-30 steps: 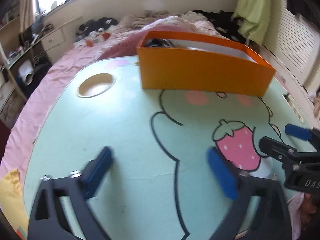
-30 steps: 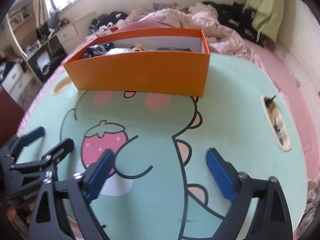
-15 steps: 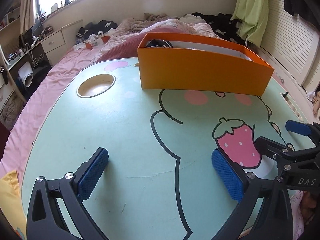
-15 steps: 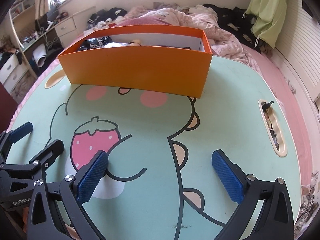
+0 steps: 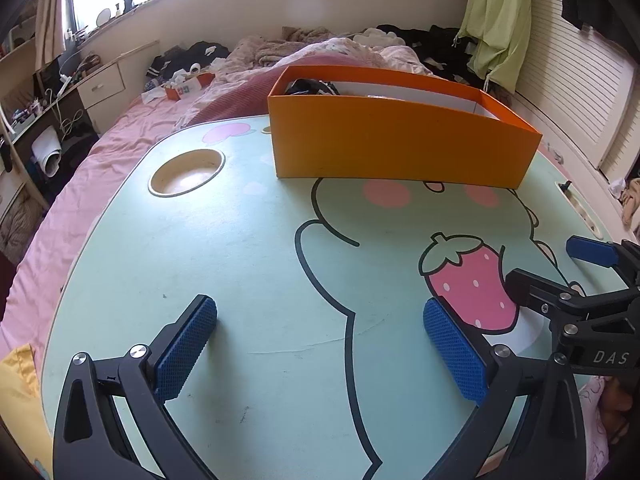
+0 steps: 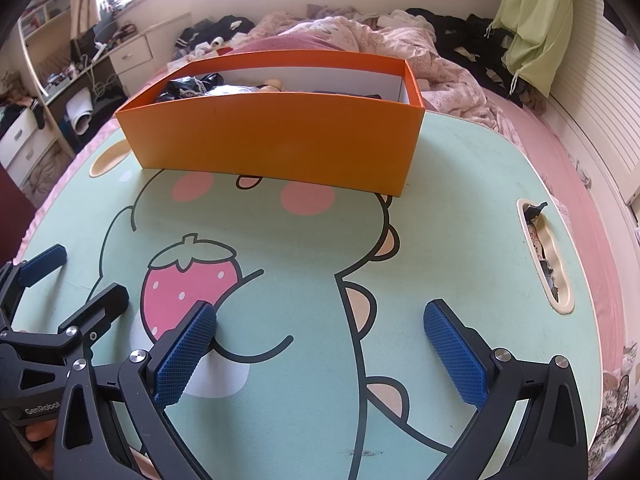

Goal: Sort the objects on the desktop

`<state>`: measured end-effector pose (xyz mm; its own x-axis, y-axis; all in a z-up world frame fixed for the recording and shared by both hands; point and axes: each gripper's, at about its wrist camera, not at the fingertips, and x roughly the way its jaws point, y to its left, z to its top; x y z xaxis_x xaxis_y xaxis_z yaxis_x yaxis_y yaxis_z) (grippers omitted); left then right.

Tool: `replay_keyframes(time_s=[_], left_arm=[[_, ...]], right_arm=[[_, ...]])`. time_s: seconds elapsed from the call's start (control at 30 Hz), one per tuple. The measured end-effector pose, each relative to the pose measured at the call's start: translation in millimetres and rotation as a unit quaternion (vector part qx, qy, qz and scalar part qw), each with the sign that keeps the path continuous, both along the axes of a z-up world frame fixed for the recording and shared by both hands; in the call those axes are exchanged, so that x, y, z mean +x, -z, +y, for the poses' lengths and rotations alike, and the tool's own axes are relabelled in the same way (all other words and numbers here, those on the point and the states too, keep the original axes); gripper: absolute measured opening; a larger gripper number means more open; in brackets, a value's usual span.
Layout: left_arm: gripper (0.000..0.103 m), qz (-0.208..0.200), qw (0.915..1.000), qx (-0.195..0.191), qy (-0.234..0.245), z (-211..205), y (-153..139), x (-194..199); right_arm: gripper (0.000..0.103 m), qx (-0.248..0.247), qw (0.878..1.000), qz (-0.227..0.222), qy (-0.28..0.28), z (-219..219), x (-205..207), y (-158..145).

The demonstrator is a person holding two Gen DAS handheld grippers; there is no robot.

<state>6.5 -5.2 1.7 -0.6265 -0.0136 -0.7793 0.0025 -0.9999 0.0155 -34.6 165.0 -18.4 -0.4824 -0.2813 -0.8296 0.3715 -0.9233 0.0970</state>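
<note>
The sorting appears to be finished, or close to it. No loose object is seen on the green cartoon-printed table (image 5: 240, 264) in either view, and the things that can be made out are already gathered inside the orange box (image 5: 400, 148), which stands toward the upper centre of both frames at the far side of the table. Whatever remains to be sorted, if anything, is not shown.

The left gripper (image 5: 320, 344) is held low in the foreground of its own frame with its jaws spread wide and nothing between them. The right gripper (image 6: 320, 344) is likewise held wide open and empty above the lower part of the table.

More of the box's contents is shown by the right wrist view: dark items (image 6: 192, 84) at its left end and a small pale object (image 6: 272, 84) near the middle. A slot (image 6: 546, 256) at the right edge, holding small clutter, is also seen clearly there. A round recess (image 5: 186, 172) at the upper left of the table is shown in full only by the left wrist view.
</note>
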Motion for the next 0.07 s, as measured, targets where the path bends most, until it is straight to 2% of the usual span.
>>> replay_keyframes(time_s=[0.07], left_arm=[[0.103,0.0,1.0,0.0,0.0,-0.3,0.2,0.0]], right_arm=[[0.103,0.0,1.0,0.0,0.0,0.1,-0.1,0.0]])
